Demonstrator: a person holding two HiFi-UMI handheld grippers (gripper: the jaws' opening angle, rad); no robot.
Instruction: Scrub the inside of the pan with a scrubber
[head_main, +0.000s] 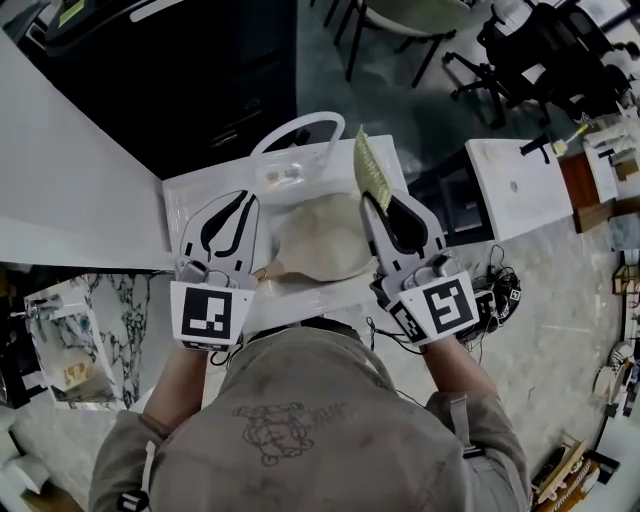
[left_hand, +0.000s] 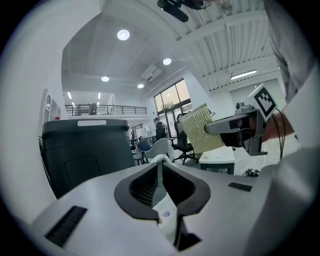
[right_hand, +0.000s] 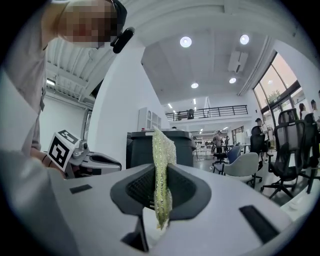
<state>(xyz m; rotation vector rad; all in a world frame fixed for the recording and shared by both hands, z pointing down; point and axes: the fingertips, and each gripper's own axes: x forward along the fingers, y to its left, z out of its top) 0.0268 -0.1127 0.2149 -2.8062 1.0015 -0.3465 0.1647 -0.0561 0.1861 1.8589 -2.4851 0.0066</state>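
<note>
A beige pan (head_main: 322, 240) lies on the white table (head_main: 190, 195), its handle toward the near left. My right gripper (head_main: 374, 203) is shut on a yellow-green scrubber (head_main: 371, 168) that stands up out of the jaws; it shows edge-on as the scrubber (right_hand: 161, 170) in the right gripper view and face-on as the scrubber (left_hand: 201, 131) in the left gripper view. My left gripper (head_main: 243, 203) hovers left of the pan, shut, with nothing seen between the jaws. Both grippers are raised and point away from the pan, which neither gripper view shows.
A clear container with a looped handle (head_main: 296, 150) stands at the table's far edge, just beyond the pan. A black cabinet (head_main: 170, 70) lies behind the table. A white side unit (head_main: 515, 185) and office chairs (head_main: 540, 50) are to the right.
</note>
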